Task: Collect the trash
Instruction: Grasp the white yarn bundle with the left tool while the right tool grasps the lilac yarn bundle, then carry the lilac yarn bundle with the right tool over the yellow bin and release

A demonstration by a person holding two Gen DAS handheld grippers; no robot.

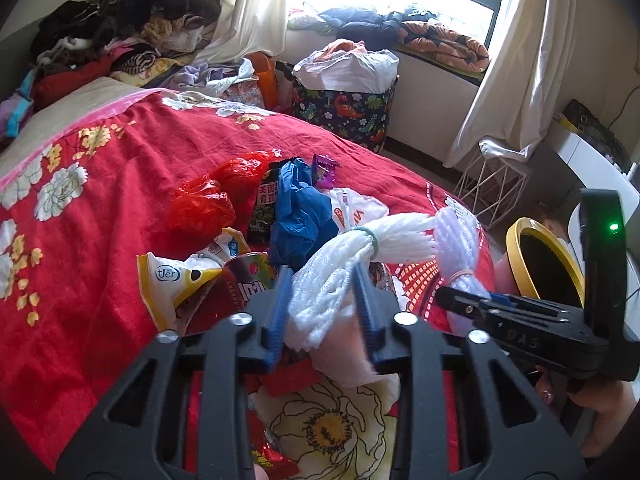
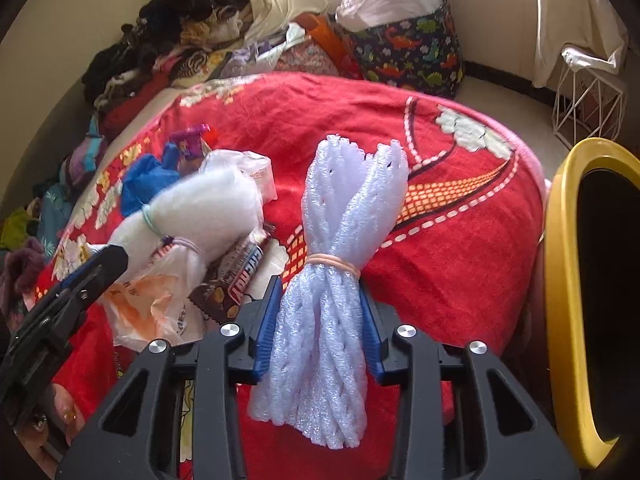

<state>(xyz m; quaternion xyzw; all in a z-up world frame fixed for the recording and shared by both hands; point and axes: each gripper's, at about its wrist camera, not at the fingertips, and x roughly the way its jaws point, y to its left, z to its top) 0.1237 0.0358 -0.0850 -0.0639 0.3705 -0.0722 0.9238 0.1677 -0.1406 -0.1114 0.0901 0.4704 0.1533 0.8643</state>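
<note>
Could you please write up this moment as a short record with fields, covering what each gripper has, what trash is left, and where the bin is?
left gripper: shut on the white foam net bundle
right gripper: shut on the lilac foam net bundle
surface: red floral blanket on a bed
trash left on blanket: red plastic bag, blue plastic bag, yellow snack packet, chocolate bar wrapper
bin: yellow-rimmed bin, beside the bed, on the right gripper's side
</note>
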